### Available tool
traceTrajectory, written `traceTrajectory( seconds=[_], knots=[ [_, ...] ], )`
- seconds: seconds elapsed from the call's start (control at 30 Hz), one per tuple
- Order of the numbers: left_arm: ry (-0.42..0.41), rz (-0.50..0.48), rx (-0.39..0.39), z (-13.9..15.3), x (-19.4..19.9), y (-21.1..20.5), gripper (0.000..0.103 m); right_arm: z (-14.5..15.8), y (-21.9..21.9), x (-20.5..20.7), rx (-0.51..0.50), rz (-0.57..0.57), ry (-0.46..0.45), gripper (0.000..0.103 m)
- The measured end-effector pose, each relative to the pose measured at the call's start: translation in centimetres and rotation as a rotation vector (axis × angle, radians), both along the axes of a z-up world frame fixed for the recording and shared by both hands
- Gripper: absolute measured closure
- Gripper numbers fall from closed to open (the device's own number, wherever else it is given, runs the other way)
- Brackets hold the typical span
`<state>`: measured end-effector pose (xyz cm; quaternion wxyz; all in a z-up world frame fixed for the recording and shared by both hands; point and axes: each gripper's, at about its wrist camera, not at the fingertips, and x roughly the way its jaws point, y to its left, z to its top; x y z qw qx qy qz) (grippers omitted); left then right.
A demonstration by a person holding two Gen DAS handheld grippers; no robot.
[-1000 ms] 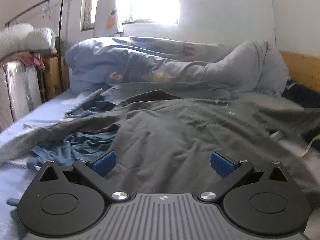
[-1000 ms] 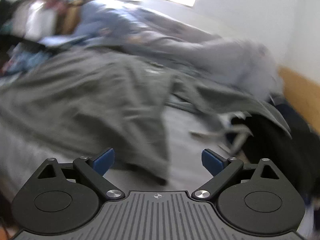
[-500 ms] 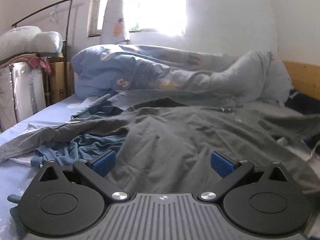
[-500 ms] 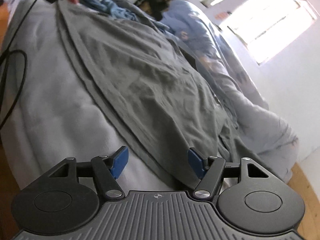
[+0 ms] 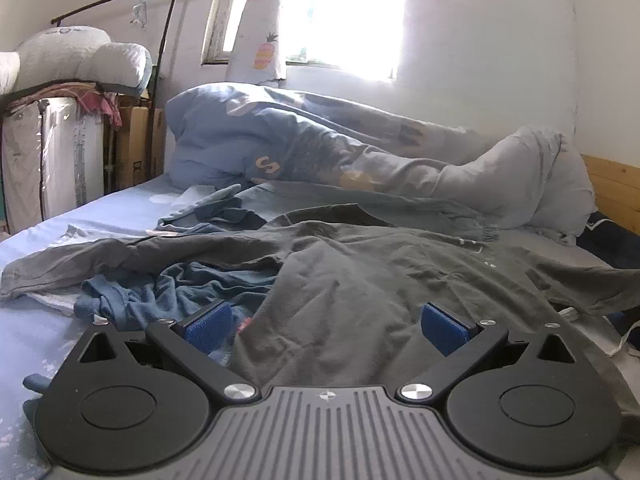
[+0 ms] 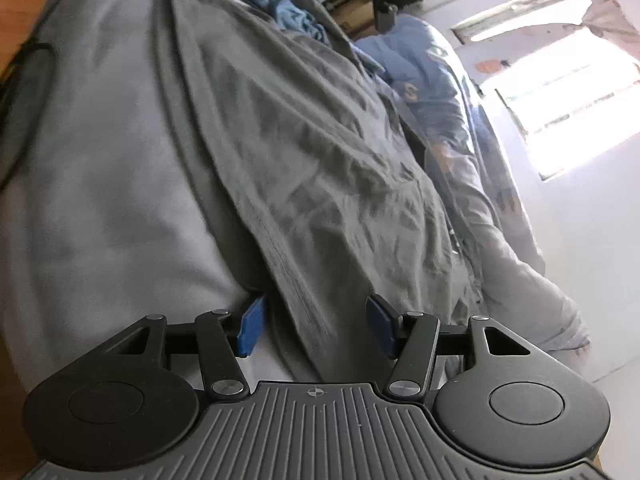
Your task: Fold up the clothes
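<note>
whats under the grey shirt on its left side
A crumpled blue garment pokes out from beneath the grey shirt, lying on the light blue bedsheet. How far it runs under the shirt is covered.

Readable marks — one: a pale letter "S" printed on the rumpled light-blue quilt (image 5: 280,152) heaped at the bed's far end — nothing else legible.

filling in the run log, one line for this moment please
stage: grabbing hem | right gripper: closing around grey shirt hem, not clamped | left gripper: open above shirt | blue garment: untouched
</note>
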<state>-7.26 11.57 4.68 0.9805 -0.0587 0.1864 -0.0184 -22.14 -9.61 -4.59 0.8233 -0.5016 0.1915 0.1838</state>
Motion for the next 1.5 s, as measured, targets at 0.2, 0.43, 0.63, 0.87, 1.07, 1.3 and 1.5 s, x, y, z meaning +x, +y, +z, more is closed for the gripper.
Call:
traceTrajectory(
  seconds=[0.2, 0.43, 0.63, 0.87, 1.07, 1.3, 1.5],
  knots=[
    [0.004, 0.024, -0.029, 0.0, -0.1, 1.3, 0.0, -1.0, 1.7, -0.3, -0.005, -0.016, 0.063, 0.096],
    [0.0, 0.037, -0.057, 0.3, 0.2, 2.1, 0.0, 1.1, 3.8, -1.5, 0.082, -0.001, 0.143, 0.1],
    [0.001, 0.036, -0.061, 0.3, 0.3, 1.9, 0.0, 2.3, 5.7, -2.5, 0.176, 0.043, 0.21, 0.102],
    [0.002, 0.045, -0.075, 0.4, 0.7, 1.9, 0.0, 3.0, 3.6, -2.8, 0.199, -0.063, 0.188, 0.087],
    [-0.005, 0.055, -0.092, 0.6, 0.5, 1.8, 0.0, 2.4, 2.1, -3.1, 0.129, -0.103, 0.051, 0.029],
    [-0.01, 0.062, -0.1, 0.7, 0.6, 1.9, 0.0, 1.2, 3.0, 0.5, 0.123, -0.116, 0.022, 0.03],
    [-0.011, 0.079, -0.123, 0.9, 0.7, 2.4, 0.0, 0.3, 3.9, 1.7, 0.116, -0.105, 0.061, 0.076]
  ],
)
